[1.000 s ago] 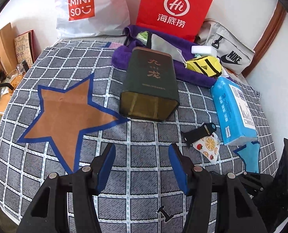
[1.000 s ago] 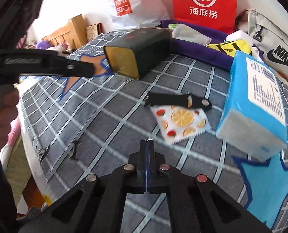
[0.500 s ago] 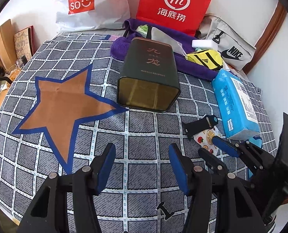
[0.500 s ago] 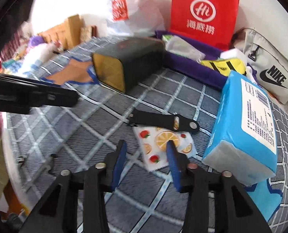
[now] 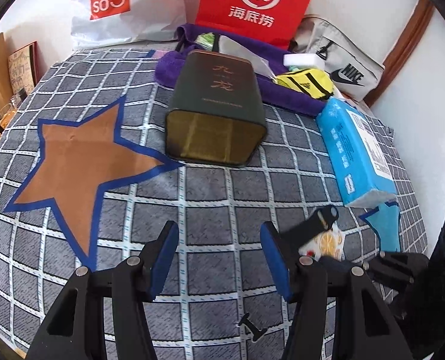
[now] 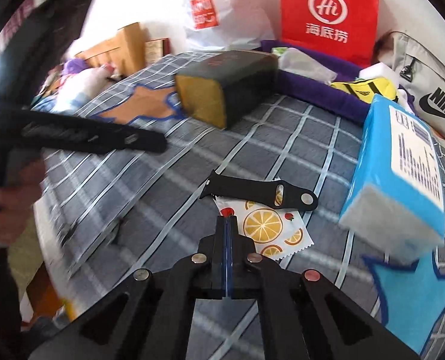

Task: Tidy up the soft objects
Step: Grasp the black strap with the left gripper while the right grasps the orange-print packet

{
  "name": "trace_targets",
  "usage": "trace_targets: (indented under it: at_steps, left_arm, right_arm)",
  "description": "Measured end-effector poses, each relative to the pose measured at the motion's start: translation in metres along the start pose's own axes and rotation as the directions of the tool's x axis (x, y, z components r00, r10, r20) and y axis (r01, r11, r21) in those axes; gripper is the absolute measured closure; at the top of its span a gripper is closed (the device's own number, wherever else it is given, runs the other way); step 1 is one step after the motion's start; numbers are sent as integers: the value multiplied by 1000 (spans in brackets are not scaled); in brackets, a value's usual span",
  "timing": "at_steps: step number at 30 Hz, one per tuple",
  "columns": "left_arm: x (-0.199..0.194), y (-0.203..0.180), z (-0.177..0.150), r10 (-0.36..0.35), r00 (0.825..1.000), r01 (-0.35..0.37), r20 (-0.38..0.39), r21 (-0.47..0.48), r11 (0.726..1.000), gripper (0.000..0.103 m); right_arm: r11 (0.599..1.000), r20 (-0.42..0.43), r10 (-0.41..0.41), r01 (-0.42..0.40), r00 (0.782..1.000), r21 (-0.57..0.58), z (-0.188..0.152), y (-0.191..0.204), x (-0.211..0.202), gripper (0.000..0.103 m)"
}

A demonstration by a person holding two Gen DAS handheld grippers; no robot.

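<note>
Where the grey checked bedspread (image 6: 282, 138) meets the right gripper (image 6: 227, 220), a small fruit-printed packet (image 6: 264, 228) lies flat, its near left corner at the tips of the blue pads, which are pressed together; whether they pinch that corner cannot be told. A black strap (image 6: 261, 192) lies across the packet's far edge, touching it. Just right of both stands a blue tissue pack (image 6: 399, 174), tilted on its side, above a blue star patch (image 6: 411, 288). Farther back a dark green tin (image 6: 231, 87) lies on its side with its gold-lined mouth toward the cameras, and behind it a purple towel (image 6: 321, 93) carries a yellow pouch (image 6: 366, 90). A red paper bag (image 6: 327, 15), a white Miniso bag (image 5: 117, 6) and a grey Nike bag (image 6: 432, 96) lean at the wall. The left gripper (image 5: 219, 258) hovers over the bedspread with its fingers (image 5: 163, 258) spread wide and nothing between them, an orange star patch (image 5: 75, 162) ahead to its left.
</note>
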State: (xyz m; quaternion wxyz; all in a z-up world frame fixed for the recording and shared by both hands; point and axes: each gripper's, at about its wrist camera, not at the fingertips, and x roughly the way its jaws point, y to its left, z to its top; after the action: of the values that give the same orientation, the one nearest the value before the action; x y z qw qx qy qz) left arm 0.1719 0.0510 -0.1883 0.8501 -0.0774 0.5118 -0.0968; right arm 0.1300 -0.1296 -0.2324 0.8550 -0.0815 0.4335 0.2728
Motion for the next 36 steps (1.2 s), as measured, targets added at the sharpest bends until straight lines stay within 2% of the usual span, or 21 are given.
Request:
trace_targets:
  at_steps: [6, 8, 10, 12, 18, 19, 20, 21, 22, 23, 25, 29, 33, 36]
  left_arm:
    - [9, -31, -12, -34, 999, 37, -30, 95, 995, 48]
    - [12, -44, -16, -38, 998, 43, -44, 140, 989, 48]
    - [14, -58, -22, -34, 998, 44, -58, 187, 981, 48]
    - [17, -69, -27, -41, 997, 56, -71, 223, 973, 48]
    - [24, -98, -38, 9, 998, 10, -54, 350, 937, 48]
    - [24, -101, -39, 3, 999, 17, -53, 367, 930, 52]
    - [24, -105, -41, -7, 999, 26, -50, 388, 921, 62]
    - [23, -107, -42, -16, 999, 34, -49, 394, 918, 67]
    - [24, -108, -42, -25, 998, 43, -51, 395, 917, 77]
    - [23, -108, -41, -35, 998, 54, -57, 391, 919, 79]
    - [22, -104, -39, -38, 997, 59, -63, 368, 928, 81]
    - [19, -82, -33, 47, 998, -34, -33, 324, 945, 82]
    - [13, -54, -28, 40, 998, -27, -45, 253, 967, 81]
    - [13, -52, -30, 30, 998, -16, -52, 253, 967, 77]
  right_arm:
    - [996, -10, 33, -34, 999, -79, -30, 8, -24, 101]
    - [997, 11, 22, -21, 1000, -74, -37, 5, -32, 94]
    - [999, 29, 29, -28, 999, -30, -41, -4, -38, 72]
    - [999, 52, 31, -32, 998, 27, -46, -16, -45, 62]
    - [990, 58, -34, 25, 998, 138, -60, -45, -54, 59]
    - [987, 55, -40, 30, 998, 158, -61, -50, -54, 58]
    - [982, 49, -43, 33, 998, 185, -64, -56, -54, 58]
    - [979, 47, -45, 35, 998, 203, -66, -60, -55, 58]
    - [973, 50, -56, 43, 997, 228, -69, -66, -57, 58]
    - [969, 53, -61, 46, 997, 243, -70, -70, -58, 58]
    - [962, 59, -70, 52, 996, 267, -74, -76, -61, 58]
    - [950, 75, -71, 44, 995, 310, -76, -84, -66, 58]
    - [951, 88, -67, 37, 994, 307, -74, -81, -67, 58]
    - [953, 92, -60, 30, 994, 302, -71, -78, -66, 58]
